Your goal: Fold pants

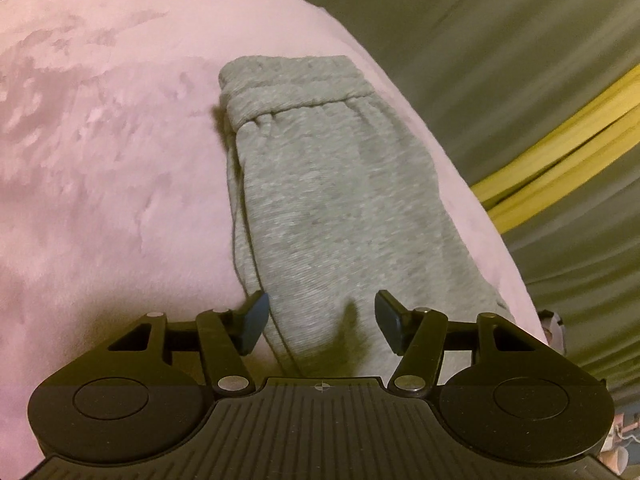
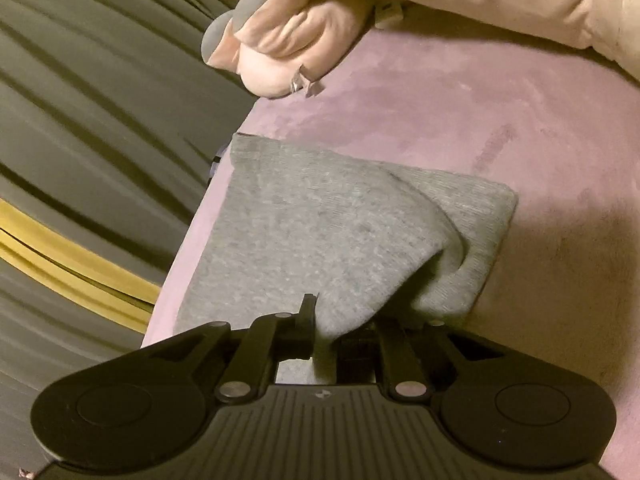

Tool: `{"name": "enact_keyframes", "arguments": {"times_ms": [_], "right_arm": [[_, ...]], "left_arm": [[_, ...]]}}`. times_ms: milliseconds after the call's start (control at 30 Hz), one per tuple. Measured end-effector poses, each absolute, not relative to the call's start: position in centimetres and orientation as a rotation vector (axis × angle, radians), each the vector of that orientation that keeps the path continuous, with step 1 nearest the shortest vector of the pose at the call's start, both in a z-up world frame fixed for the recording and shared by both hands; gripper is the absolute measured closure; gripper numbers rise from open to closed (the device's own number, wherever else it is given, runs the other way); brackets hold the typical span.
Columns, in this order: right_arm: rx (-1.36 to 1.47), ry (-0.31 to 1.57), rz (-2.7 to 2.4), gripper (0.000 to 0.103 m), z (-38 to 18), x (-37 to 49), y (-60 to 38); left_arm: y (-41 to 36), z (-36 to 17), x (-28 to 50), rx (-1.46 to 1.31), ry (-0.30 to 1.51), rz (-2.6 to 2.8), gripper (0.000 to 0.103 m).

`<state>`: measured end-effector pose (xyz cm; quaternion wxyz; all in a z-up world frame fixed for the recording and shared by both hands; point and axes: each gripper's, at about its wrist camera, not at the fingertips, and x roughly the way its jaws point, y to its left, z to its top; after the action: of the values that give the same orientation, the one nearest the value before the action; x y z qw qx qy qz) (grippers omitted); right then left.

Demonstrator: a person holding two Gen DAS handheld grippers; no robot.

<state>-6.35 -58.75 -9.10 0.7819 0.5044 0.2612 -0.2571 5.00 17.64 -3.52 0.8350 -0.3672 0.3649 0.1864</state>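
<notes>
1. Across the left wrist view, the grey pants [image 1: 320, 200] lay lengthwise on the pink blanket [image 1: 100, 200], waistband [image 1: 288, 88] at the far end, already doubled leg over leg. The left gripper [image 1: 320, 322] hovered over the near part with its jaws spread and nothing between them, probably poised to take hold or to pin the cloth flat.
2. From the right wrist view, the right gripper [image 2: 332, 320] was clenched on a bunched edge of the pants [image 2: 320, 232], the fabric rising in a ridge toward it, seemingly to carry that end over. A plush toy [image 2: 400, 4] lay beyond.
</notes>
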Motion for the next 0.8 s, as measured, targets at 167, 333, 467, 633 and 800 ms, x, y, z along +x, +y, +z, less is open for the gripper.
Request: {"name": "enact_keyframes", "arguments": {"times_ms": [167,333,467,633,800], "right_arm": [[0.862,0.394,-0.530,0.097,-4.1,-7.8,-57.2],[0.787,0.497,-0.623,0.087,-5.9,-8.7,-58.5],[0.943,0.493,-0.659,0.081,-8.1,-11.2,-59.7],[1.020,0.481,-0.686,0.061,-8.2,-12.3,-60.4],[1.017,0.485,-0.690,0.051,-7.8,-12.3,-59.9]], "left_arm": [[17.4,-3.0,4.7,-0.767,0.737,0.387,0.038],[17.2,-2.8,4.8,-0.755,0.735,0.380,0.038],[17.0,-2.7,4.9,-0.738,0.734,0.384,0.037],[16.2,-2.3,5.1,-0.680,0.733,0.373,0.036],[15.7,-2.0,5.1,-0.650,0.719,0.366,0.035]]}}
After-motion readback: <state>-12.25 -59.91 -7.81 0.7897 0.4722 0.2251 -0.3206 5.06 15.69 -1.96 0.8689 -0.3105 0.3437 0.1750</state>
